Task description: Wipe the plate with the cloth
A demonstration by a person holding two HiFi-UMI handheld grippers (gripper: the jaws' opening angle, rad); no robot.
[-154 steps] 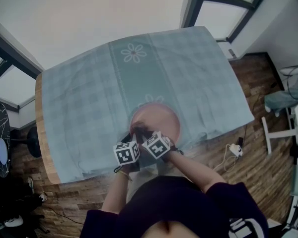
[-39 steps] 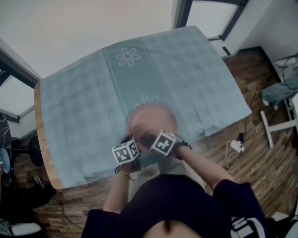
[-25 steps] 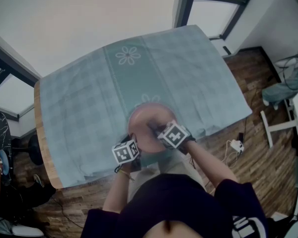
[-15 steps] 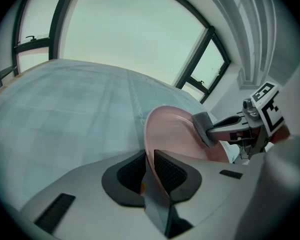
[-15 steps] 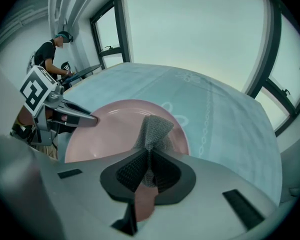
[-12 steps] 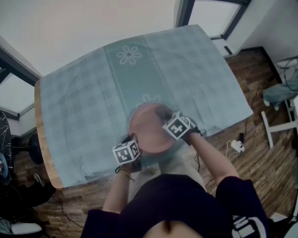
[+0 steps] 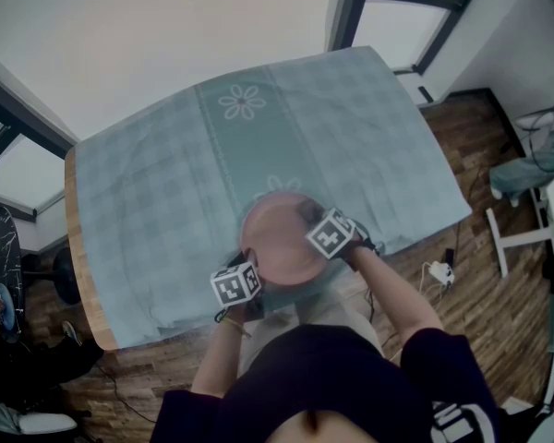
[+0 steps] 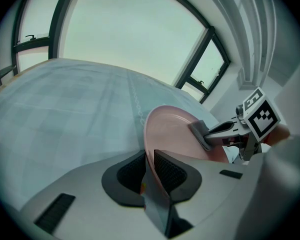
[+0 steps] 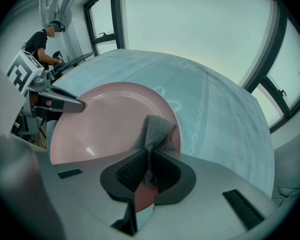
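Note:
A pink plate (image 7: 279, 244) hangs tilted over the near edge of the table. My left gripper (image 7: 250, 266) is shut on the plate's near-left rim; in the left gripper view the rim (image 8: 160, 134) runs between the pads. My right gripper (image 7: 307, 214) is shut on a bunched grey cloth (image 9: 155, 129), which presses on the plate's face (image 9: 105, 119) close to its right rim. The left gripper view shows the cloth (image 8: 199, 133) against the plate at the tip of the right gripper (image 8: 206, 135). The left gripper's jaw tip (image 9: 72, 104) shows at the plate's far side in the right gripper view.
A teal checked tablecloth (image 7: 166, 192) with a flower band covers the table. Wooden floor with a white power strip (image 7: 434, 275) lies to the right. A person (image 9: 42, 41) sits off to one side by the windows.
My right gripper has slid the cloth across the plate from its near middle to its right rim. The left gripper and the plate have stayed put.

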